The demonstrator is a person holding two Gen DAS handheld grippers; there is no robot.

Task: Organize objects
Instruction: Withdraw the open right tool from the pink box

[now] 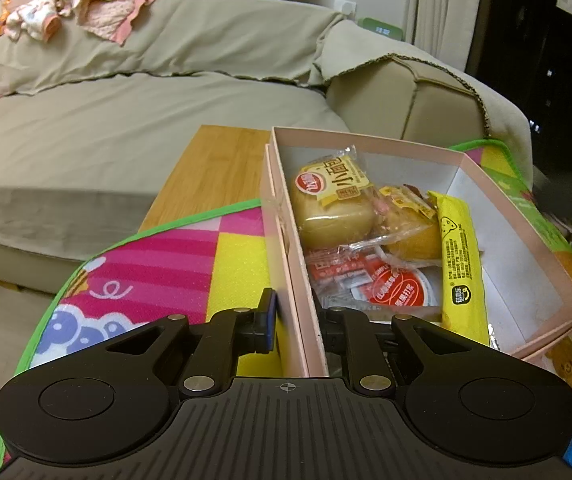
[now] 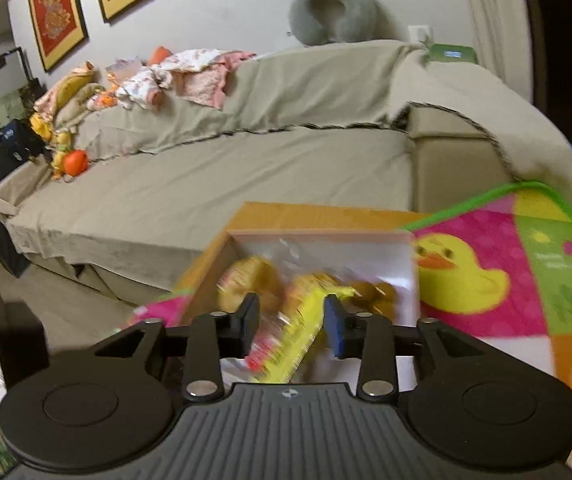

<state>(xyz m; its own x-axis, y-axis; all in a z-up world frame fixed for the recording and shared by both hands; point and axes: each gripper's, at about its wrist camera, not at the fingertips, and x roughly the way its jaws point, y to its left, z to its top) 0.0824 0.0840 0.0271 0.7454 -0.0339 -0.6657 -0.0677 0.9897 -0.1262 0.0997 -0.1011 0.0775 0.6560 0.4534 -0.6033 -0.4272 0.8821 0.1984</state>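
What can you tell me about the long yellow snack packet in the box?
The yellow snack packet is a long, shiny plastic wrapper with small dark print and a cheese drawing. It lies lengthwise in the pink box, leaning on the wrapped buns and red packets. The right gripper hangs open above it, not pressing it.

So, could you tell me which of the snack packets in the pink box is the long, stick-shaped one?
It is the yellow packet, lying along the right of the snacks in the pink box; the others are round buns in clear wrap and flat red-and-white packets.
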